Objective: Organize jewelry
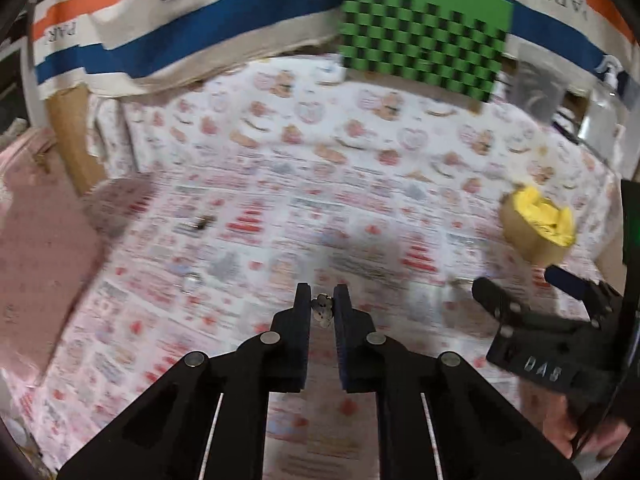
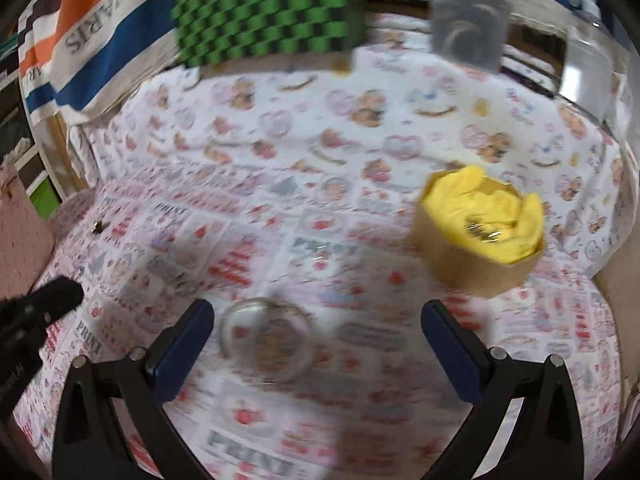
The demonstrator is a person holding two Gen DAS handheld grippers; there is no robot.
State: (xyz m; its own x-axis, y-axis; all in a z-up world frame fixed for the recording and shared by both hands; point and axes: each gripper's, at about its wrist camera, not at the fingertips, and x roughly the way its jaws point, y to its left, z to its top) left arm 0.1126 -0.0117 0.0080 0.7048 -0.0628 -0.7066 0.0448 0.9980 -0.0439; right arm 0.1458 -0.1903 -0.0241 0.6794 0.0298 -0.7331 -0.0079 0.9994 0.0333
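Note:
My left gripper (image 1: 322,307) is shut on a small silver jewelry piece (image 1: 322,310) and holds it above the patterned cloth. A brown box lined with yellow paper (image 1: 536,228) stands to the right; in the right wrist view the box (image 2: 480,232) holds a gold-coloured piece (image 2: 482,232). My right gripper (image 2: 316,344) is open wide above a clear round bangle (image 2: 266,340) lying on the cloth. It also shows in the left wrist view (image 1: 528,292). A small dark jewelry piece (image 1: 200,223) lies at the left; it also shows in the right wrist view (image 2: 97,226). A small clear ring (image 1: 191,282) lies nearer.
A green checkered board (image 1: 424,28) leans at the back. A striped PARIS fabric (image 1: 192,20) covers the back wall. A clear plastic bag (image 2: 468,28) stands at the back right. A pink cloth (image 1: 36,240) lies at the left edge.

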